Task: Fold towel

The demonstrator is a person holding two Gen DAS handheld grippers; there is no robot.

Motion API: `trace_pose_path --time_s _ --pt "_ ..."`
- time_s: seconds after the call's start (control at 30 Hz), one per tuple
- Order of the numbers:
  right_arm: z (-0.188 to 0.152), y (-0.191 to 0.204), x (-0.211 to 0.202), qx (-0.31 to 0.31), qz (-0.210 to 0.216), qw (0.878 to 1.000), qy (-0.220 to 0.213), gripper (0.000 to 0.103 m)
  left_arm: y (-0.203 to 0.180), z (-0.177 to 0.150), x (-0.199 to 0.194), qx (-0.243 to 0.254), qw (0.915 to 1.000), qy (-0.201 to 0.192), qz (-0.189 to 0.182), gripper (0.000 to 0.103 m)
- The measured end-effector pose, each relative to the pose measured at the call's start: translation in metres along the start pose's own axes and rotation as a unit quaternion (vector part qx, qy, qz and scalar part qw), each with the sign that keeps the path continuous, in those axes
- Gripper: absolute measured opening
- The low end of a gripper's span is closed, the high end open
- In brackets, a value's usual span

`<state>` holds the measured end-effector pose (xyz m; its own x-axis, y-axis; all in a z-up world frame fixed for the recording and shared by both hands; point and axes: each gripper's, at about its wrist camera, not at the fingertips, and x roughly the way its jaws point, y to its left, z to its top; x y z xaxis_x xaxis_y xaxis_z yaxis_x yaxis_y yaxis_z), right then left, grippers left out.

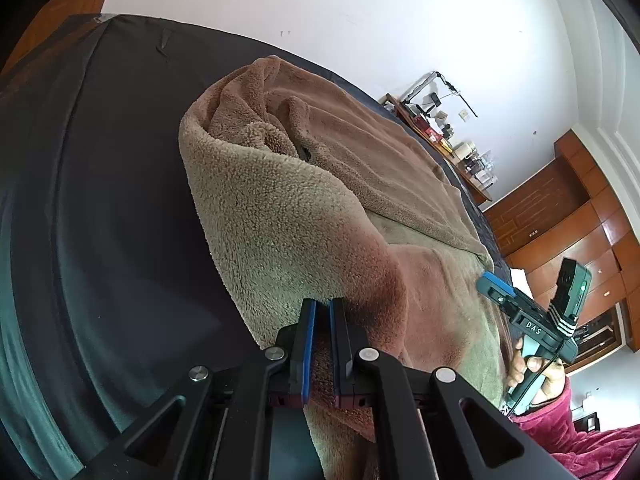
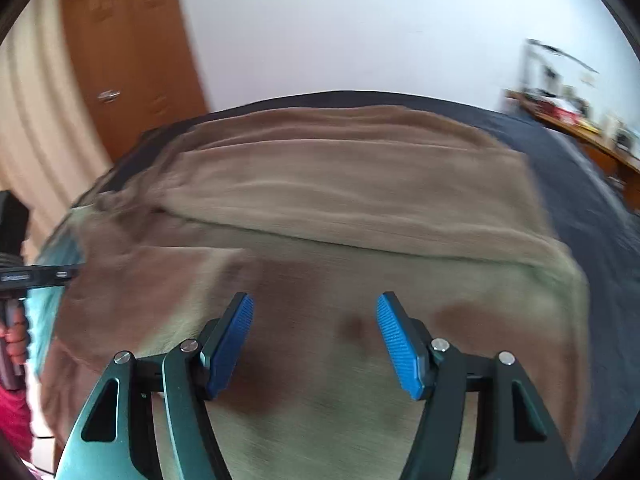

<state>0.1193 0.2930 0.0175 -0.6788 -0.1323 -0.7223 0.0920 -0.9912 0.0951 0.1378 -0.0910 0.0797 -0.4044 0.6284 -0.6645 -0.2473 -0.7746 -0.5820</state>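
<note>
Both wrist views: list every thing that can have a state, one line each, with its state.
Towel: partly folded, one layer doubled over the far half, near left corner lifted and pinched.
Left tongs: shut on the towel's corner.
Right tongs: open above the towel, nothing between the pads.
Door: closed, as far as the blurred right wrist view shows.
Dark bed cover: spread flat under the towel.

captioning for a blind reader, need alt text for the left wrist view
The left tongs are shut on a lifted edge of a brown fleecy towel spread on a dark bed. At right, a hand holds the right tongs over the towel's far side.
</note>
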Motion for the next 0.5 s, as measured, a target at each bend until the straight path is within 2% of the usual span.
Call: trace_pose_path --time_s 0.07,0.17,0.23,0.3,0.37,0.4,0.47,0.5 --pt "-0.004 -0.011 -0.009 0.012 0.000 1.000 -0.005 0.070 0.000 0.001 0.000 0.000 1.0000 0.000 0.000 0.007" --pt "-0.003 -0.015 -0.011 0.049 0.099 0.994 -0.001 0.070 0.001 0.001 0.000 -0.003 1.0000 0.000 0.001 0.007" --pt "0.001 -0.011 -0.007 0.066 0.164 0.984 0.004 0.070 -0.001 -0.001 -0.001 -0.004 1.0000 -0.003 0.005 0.007" --pt "0.007 -0.004 0.002 0.074 0.211 0.975 0.016 0.069 -0.003 -0.003 -0.002 -0.004 0.9999 -0.004 0.009 0.007" --pt "0.012 0.006 0.012 0.080 0.246 0.965 0.032 0.056 -0.004 -0.002 -0.002 -0.004 0.9999 -0.006 0.013 0.007" --pt "0.015 0.010 0.018 0.083 0.260 0.961 0.043 0.053 -0.004 -0.003 -0.002 -0.003 0.9999 -0.006 0.014 0.007" --pt "0.018 0.017 0.032 0.087 0.278 0.954 0.067 0.039 -0.005 -0.004 -0.003 -0.002 0.9998 -0.008 0.017 0.007" --pt "0.020 0.021 0.039 0.087 0.282 0.952 0.079 0.036 -0.004 -0.005 -0.004 -0.002 0.9998 -0.008 0.016 0.007"
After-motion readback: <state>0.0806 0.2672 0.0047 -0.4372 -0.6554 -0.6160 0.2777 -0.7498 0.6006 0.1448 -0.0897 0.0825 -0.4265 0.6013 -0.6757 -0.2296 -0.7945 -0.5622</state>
